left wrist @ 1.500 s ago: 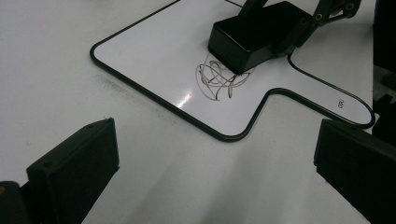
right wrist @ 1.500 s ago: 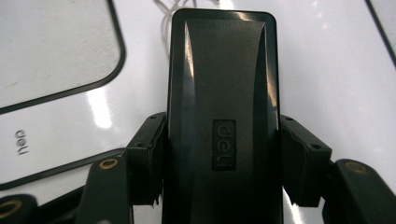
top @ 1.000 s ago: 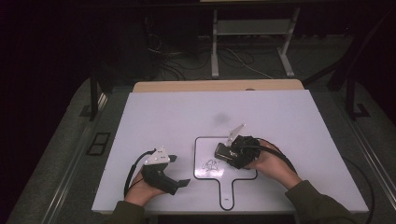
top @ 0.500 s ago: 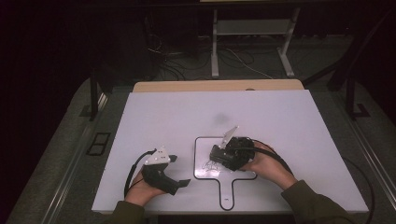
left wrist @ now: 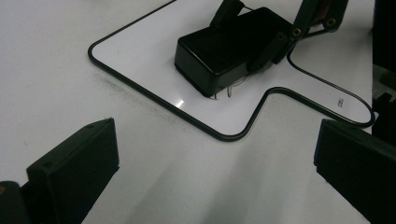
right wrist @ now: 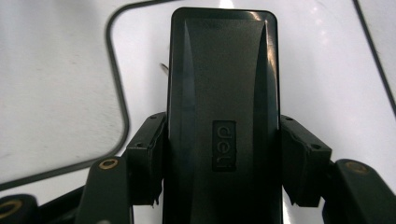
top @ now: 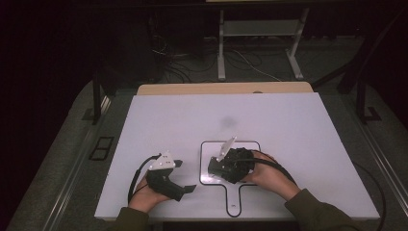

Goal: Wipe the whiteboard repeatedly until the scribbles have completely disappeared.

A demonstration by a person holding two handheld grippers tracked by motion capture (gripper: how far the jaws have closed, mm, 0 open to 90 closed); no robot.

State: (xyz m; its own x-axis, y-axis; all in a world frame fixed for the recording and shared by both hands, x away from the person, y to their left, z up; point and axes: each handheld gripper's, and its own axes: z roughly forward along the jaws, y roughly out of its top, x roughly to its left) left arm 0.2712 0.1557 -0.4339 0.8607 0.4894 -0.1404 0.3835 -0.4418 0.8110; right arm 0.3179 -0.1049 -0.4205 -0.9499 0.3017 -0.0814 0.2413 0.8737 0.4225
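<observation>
A black oblong device (right wrist: pixel 223 70) with "deli" embossed on its top is clamped between the pads of my right gripper (right wrist: pixel 223 154). In the high view that gripper (top: pixel 217 168) holds the device (top: pixel 211 166) low over a white paddle-shaped board (top: pixel 231 202) with a black rim. Whether the device touches the board I cannot tell. The left gripper view shows the device (left wrist: pixel 224 46) from the side, over the board's rim (left wrist: pixel 140 84). My left gripper (top: pixel 185 176) rests on the table left of the board, jaws wide open with nothing between them (left wrist: pixel 219 140).
The white tabletop (top: pixel 269 120) spreads bare beyond the board. Cables trail from both grippers along the near edge. Behind the table are a wooden strip (top: pixel 221 88), metal stand legs (top: pixel 221 62) and floor cables in the dark.
My right hand has carried the black device a little to the left and nearer over the board. The left gripper has stayed where it was.
</observation>
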